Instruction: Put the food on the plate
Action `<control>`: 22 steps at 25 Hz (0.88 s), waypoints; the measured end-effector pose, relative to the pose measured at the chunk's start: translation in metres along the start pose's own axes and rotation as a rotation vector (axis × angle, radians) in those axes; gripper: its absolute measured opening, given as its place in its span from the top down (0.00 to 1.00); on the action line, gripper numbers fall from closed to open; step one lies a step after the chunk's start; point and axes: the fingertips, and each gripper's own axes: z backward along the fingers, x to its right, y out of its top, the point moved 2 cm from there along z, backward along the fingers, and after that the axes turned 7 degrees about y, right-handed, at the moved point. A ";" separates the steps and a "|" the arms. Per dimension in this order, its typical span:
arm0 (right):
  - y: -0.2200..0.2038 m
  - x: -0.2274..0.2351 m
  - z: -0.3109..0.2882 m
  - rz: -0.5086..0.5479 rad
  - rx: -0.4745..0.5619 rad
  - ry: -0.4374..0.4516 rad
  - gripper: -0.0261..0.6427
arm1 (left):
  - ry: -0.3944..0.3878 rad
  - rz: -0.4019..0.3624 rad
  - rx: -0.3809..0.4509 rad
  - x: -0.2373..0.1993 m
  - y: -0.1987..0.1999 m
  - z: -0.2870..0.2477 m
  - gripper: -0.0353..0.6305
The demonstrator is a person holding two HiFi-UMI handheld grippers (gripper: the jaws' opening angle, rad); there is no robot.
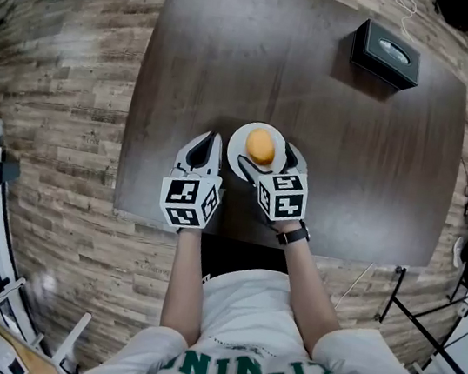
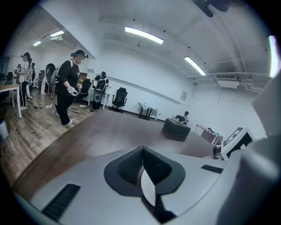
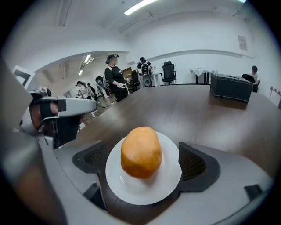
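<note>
An orange, rounded piece of food (image 1: 261,146) stands on a small white plate (image 1: 238,152) near the front edge of the dark table (image 1: 235,67). My right gripper (image 1: 269,157) is open, its two fingers standing either side of the plate and apart from the food. In the right gripper view the food (image 3: 141,152) stands upright on the plate (image 3: 131,193), with the dark pads (image 3: 191,163) well off to each side. My left gripper (image 1: 208,144) rests just left of the plate, shut and empty; its pads (image 2: 131,165) meet in the left gripper view.
A black box (image 1: 386,54) sits at the table's far right corner, also seen as the box (image 2: 176,128) and the box (image 3: 232,87). Wood floor surrounds the table. People (image 2: 68,85) stand and office chairs are parked in the room beyond.
</note>
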 end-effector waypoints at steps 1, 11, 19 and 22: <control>0.002 0.001 0.003 0.006 0.005 -0.003 0.18 | 0.003 -0.004 0.004 0.000 0.002 0.002 0.93; 0.033 0.014 0.053 0.035 0.109 -0.034 0.35 | 0.021 -0.070 0.074 0.012 0.040 0.029 0.93; 0.060 0.010 0.102 0.055 0.218 -0.039 0.46 | 0.015 -0.116 0.131 0.035 0.065 0.060 0.93; 0.071 0.007 0.120 0.060 0.264 -0.041 0.51 | 0.010 -0.124 0.154 0.044 0.074 0.070 0.93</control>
